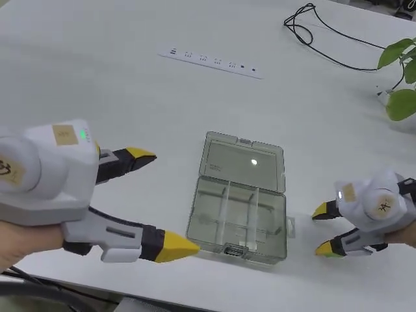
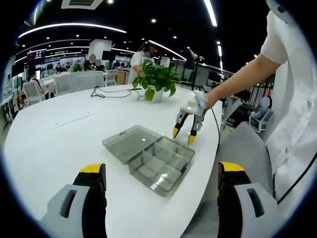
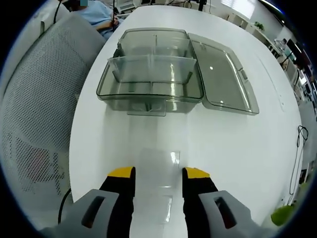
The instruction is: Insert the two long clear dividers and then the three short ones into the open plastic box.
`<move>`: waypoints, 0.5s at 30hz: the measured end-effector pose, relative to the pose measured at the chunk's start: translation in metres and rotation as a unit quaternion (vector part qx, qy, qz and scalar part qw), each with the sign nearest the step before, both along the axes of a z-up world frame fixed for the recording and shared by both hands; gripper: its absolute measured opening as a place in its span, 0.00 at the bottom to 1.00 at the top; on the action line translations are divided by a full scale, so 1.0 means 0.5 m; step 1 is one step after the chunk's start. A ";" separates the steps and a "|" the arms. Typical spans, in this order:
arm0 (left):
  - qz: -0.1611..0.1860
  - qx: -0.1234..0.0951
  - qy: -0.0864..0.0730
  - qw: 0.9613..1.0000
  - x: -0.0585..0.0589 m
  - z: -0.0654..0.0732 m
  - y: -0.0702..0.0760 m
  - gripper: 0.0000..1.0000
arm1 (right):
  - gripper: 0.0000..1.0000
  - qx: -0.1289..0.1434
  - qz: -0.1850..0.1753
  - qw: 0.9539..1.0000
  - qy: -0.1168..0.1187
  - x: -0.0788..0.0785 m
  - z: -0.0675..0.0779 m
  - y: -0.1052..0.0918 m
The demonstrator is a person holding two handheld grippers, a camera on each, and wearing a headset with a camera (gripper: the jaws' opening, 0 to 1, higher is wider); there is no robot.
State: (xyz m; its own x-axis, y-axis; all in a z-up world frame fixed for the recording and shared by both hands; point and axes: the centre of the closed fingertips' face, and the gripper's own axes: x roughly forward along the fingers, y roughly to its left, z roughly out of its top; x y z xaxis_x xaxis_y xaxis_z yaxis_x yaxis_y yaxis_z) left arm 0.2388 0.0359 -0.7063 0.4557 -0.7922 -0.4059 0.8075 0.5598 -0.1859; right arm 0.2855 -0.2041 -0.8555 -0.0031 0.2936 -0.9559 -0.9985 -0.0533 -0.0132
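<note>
White table (image 1: 130,97), open box (image 1: 237,214) at lower centre of the head view, lid flat behind, left gripper (image 1: 168,200) spread wide just left of it, right gripper (image 1: 321,229) narrower, empty, just right, clear dividers (image 1: 225,207) seemingly already seated inside.

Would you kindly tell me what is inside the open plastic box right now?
Inside the plastic box, clear dividers stand upright, splitting it into compartments that look empty. Their exact count is hard to tell, since the clear walls blend together.
</note>
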 end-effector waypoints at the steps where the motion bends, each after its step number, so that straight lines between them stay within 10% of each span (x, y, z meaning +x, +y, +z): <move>1: 0.000 0.000 0.000 1.000 0.000 0.000 0.000 0.95 | 0.35 -0.001 -0.001 1.000 0.000 0.000 0.001 0.001; 15: -0.007 0.004 -0.001 1.000 -0.004 0.003 -0.006 0.95 | 0.33 -0.012 -0.001 1.000 -0.014 0.002 0.005 -0.001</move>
